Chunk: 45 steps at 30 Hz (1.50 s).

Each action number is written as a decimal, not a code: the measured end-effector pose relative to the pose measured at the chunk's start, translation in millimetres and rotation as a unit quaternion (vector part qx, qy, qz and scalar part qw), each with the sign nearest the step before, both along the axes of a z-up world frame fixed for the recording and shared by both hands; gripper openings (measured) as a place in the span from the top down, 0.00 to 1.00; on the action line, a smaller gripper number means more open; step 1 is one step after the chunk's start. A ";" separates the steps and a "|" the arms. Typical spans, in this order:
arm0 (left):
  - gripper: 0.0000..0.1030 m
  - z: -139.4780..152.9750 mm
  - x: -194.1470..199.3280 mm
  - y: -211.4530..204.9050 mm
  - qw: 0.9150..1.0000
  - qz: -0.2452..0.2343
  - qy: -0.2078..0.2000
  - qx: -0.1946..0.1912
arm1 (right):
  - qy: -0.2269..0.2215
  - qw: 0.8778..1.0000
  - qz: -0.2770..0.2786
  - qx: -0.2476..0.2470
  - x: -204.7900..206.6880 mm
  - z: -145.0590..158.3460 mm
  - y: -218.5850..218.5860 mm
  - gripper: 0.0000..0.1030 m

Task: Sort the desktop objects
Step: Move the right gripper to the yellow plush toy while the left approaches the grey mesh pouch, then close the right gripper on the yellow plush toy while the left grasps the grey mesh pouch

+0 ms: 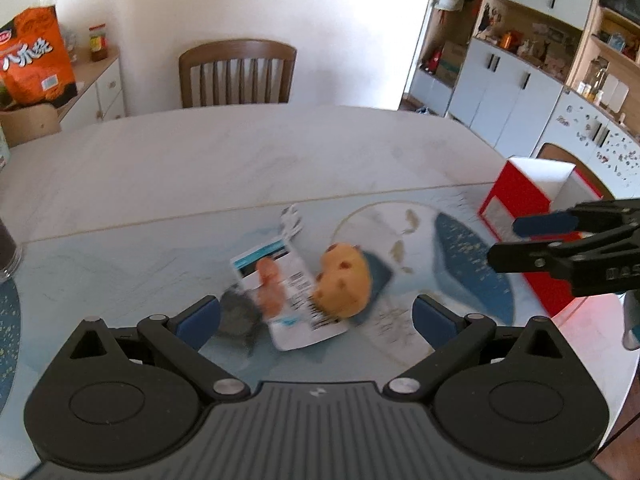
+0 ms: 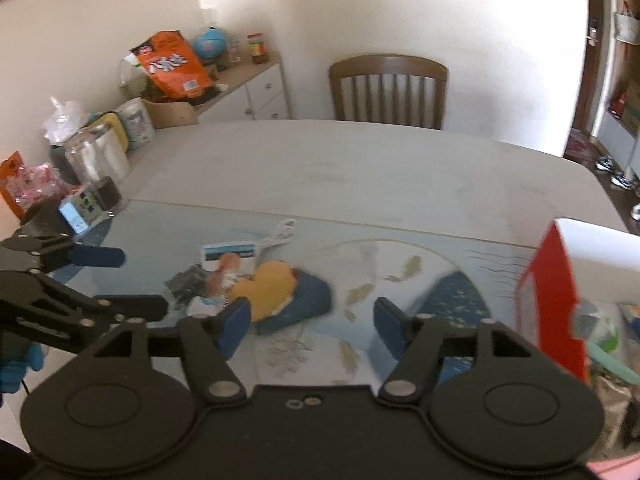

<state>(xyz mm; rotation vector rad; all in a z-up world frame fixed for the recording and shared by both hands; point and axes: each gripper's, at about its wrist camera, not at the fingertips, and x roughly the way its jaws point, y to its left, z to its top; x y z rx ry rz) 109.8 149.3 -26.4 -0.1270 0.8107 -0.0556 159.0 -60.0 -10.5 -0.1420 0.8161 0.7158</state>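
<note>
A small pile lies on the blue-patterned mat: a yellow spotted plush toy, a white printed packet, an orange tube, a dark grey object and a white cable. My left gripper is open and empty just in front of the pile. My right gripper is open and empty, its left finger beside the plush. The right gripper also shows in the left wrist view. The left gripper also shows in the right wrist view.
A red and white box stands at the table's right; in the right wrist view it holds several items. A dark cup stands at the left edge. Jars and packets crowd the far left. A wooden chair stands behind the table.
</note>
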 end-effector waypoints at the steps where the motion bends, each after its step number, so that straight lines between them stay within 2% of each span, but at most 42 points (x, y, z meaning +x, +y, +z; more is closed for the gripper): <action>1: 0.00 -3.9 0.5 4.0 1.000 0.002 0.004 0.002 | -0.003 1.000 0.006 0.000 -0.6 -1.3 4.1 0.22; 8: 0.01 -26.5 6.7 30.8 1.000 0.011 0.022 0.012 | -0.012 0.999 0.042 -0.009 4.4 -15.3 30.3 0.11; 10: 0.01 -31.1 8.6 36.4 0.999 0.015 0.024 0.016 | -0.014 0.998 0.054 -0.010 6.4 -20.0 36.4 0.05; 15: 0.01 -43.7 15.5 51.4 0.999 0.021 0.032 0.013 | -0.012 0.998 0.065 -0.016 13.2 -32.4 47.2 0.05; 27: 0.01 -64.2 28.1 64.0 0.999 0.000 0.035 0.002 | -0.010 0.995 0.095 -0.044 27.8 -66.4 73.2 0.06; 36: 0.01 -73.6 35.1 67.8 0.999 -0.015 0.029 -0.003 | -0.024 0.991 0.121 -0.055 36.9 -77.3 88.3 0.08; 45: 0.01 -87.0 36.6 67.7 0.999 -0.024 0.025 -0.008 | -0.020 0.988 0.142 -0.053 46.4 -89.1 97.9 0.12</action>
